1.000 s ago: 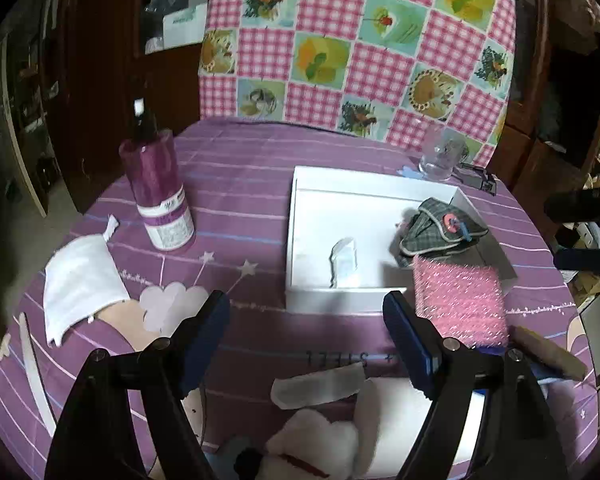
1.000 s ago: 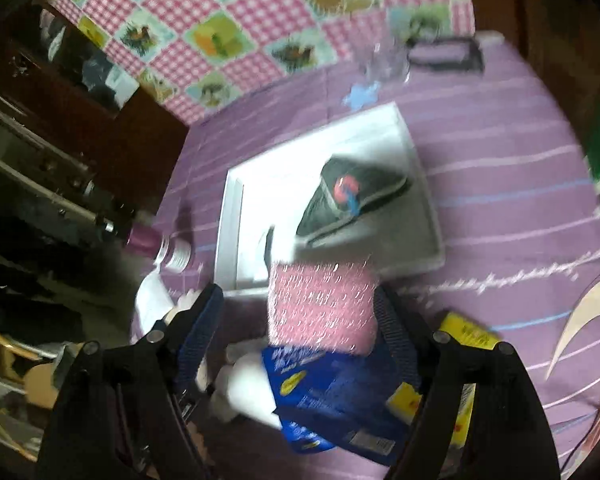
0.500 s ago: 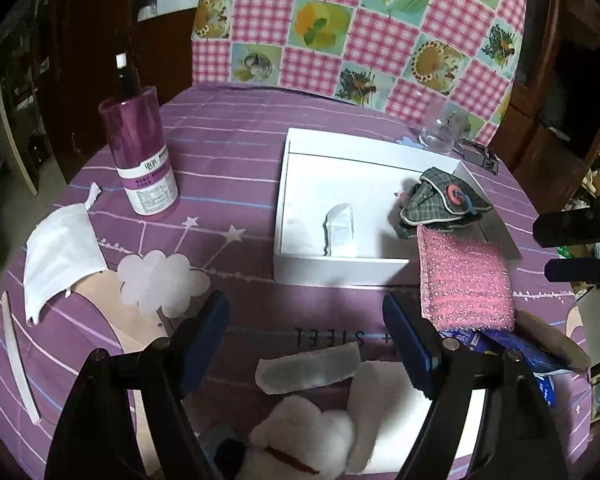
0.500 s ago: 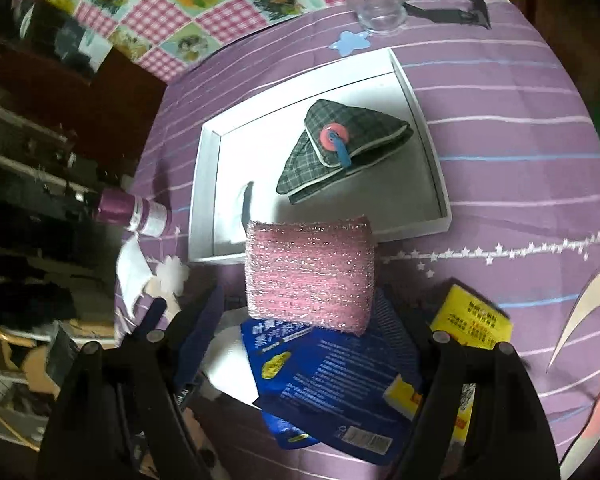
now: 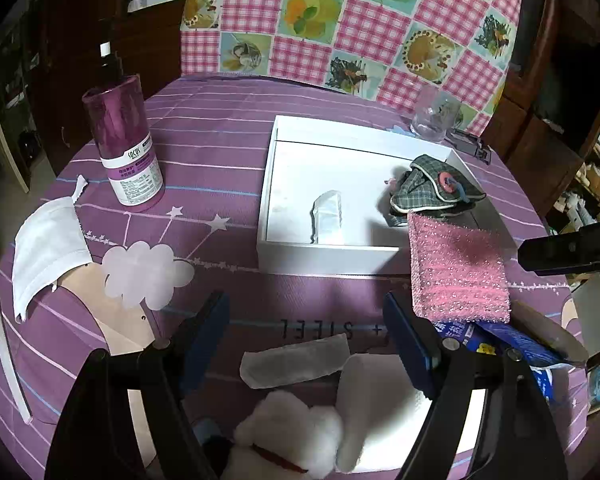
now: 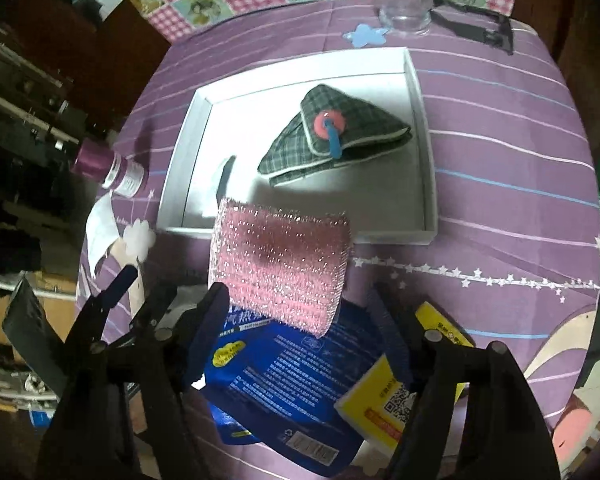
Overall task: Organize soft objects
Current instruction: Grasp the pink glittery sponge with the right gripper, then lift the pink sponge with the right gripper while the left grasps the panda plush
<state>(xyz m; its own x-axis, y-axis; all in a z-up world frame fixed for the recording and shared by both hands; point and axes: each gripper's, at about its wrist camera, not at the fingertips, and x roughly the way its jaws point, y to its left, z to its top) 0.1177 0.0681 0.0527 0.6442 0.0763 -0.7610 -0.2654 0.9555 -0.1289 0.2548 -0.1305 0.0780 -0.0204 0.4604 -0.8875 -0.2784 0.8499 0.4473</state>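
Note:
A pink glittery sponge (image 6: 280, 264) lies on the purple cloth against the front wall of the white tray (image 6: 424, 128). Its near end sits between the fingers of my right gripper (image 6: 300, 300), whose jaws are closing; the left pad is at the sponge's edge, the right pad still apart. A plaid pouch (image 6: 340, 136) with a pink button rests inside the tray, beside a small clear packet (image 5: 328, 216). My left gripper (image 5: 306, 316) hangs open above a clear packet (image 5: 296, 360) and a white plush toy (image 5: 292, 432). The pink sponge (image 5: 456, 268) shows to its right.
Under the sponge lie a blue packet (image 6: 292, 384) and a yellow packet (image 6: 396, 396). A purple bottle (image 5: 128, 152) and a white face mask (image 5: 44, 248) are at the left. A drinking glass (image 5: 434, 114) and a black strap (image 6: 476, 24) sit behind the tray.
My right gripper has sunk toward the pink sponge and rolled, and its jaws have narrowed a little. The left gripper has tipped slightly downward; its jaws are unchanged.

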